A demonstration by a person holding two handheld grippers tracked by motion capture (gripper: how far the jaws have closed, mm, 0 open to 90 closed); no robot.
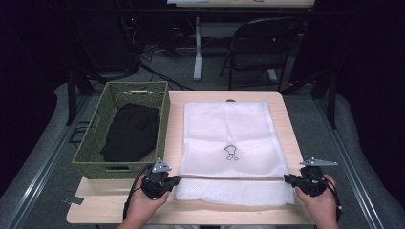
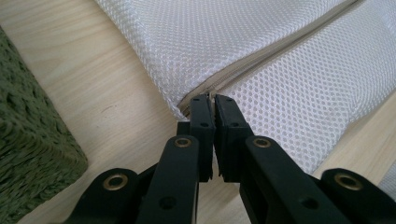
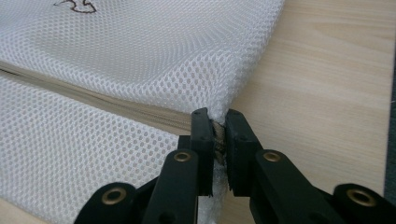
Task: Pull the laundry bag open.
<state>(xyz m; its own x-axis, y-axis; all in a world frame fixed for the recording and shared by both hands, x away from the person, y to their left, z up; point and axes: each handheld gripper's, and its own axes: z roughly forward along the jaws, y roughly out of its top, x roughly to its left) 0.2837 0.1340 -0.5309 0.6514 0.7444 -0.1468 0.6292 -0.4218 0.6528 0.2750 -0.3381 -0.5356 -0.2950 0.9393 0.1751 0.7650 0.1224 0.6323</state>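
The left gripper and the right gripper are both built of matte black parts. In the high view each carries a small grey 3-cornered plate on top, and a black cable trails from each body back past the hand. In the 2 gripper views, each jaw is a flat black block with tiny screws at its tip, carried on broad black link arms. Brass-coloured pivot bushings sit in those arms, 4 visible per gripper. The person's left hand and right hand look ungloved, though the high view is dim; no sleeve reaches the wrists.
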